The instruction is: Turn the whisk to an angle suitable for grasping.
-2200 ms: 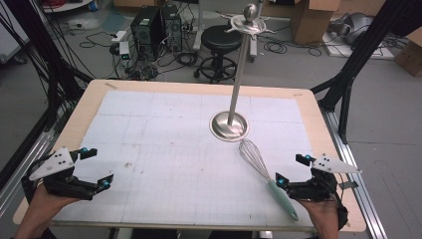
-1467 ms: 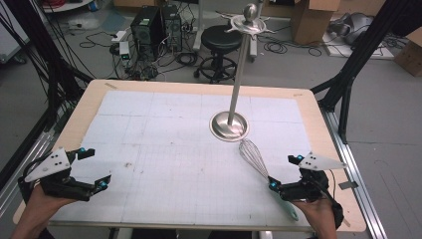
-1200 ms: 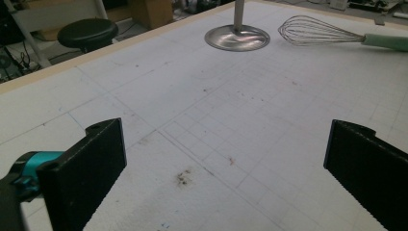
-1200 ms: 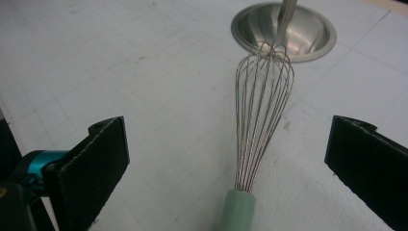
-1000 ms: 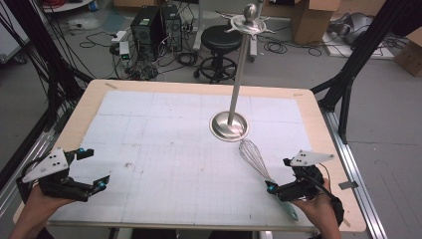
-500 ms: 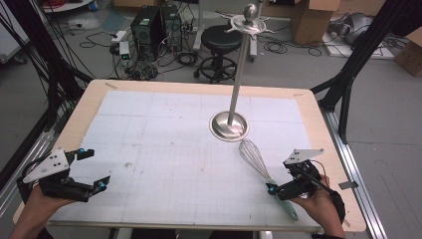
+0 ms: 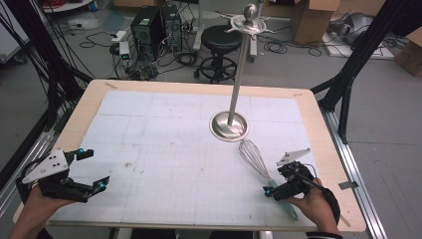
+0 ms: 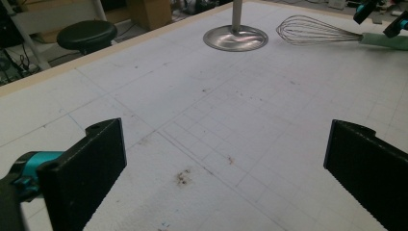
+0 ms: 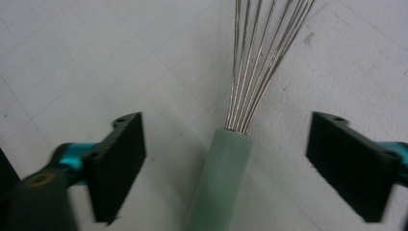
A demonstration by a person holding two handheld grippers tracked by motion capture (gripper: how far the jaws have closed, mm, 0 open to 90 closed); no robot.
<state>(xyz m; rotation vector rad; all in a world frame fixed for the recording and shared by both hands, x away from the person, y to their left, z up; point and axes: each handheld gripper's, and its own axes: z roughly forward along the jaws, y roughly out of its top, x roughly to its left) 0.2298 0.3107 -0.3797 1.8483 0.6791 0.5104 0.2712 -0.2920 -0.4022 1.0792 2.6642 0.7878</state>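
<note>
A wire whisk (image 7: 254,159) with a pale green handle lies flat on the white grid mat, right of centre. My right gripper (image 7: 273,183) is low over the top of that handle. In the right gripper view the handle (image 9: 223,173) lies between the two black jaws with a gap on each side; the right gripper (image 9: 226,159) is open and its jaws have just been closing. My left gripper (image 7: 95,169) rests near the front left corner. There the left gripper (image 8: 223,163) stands wide open over bare mat, with the whisk (image 8: 312,31) far off.
A metal stand with a round base (image 7: 229,124) and a tall pole topped by hooks (image 7: 250,15) rises just behind the whisk; the base (image 8: 235,37) is also in the left gripper view. The wooden table rim (image 7: 323,144) runs close to the right hand. A stool (image 7: 220,37) and boxes sit beyond.
The right gripper has sunk and shifted left onto the whisk's handle, and its jaws stand narrower than before. The left gripper has stayed where it was.
</note>
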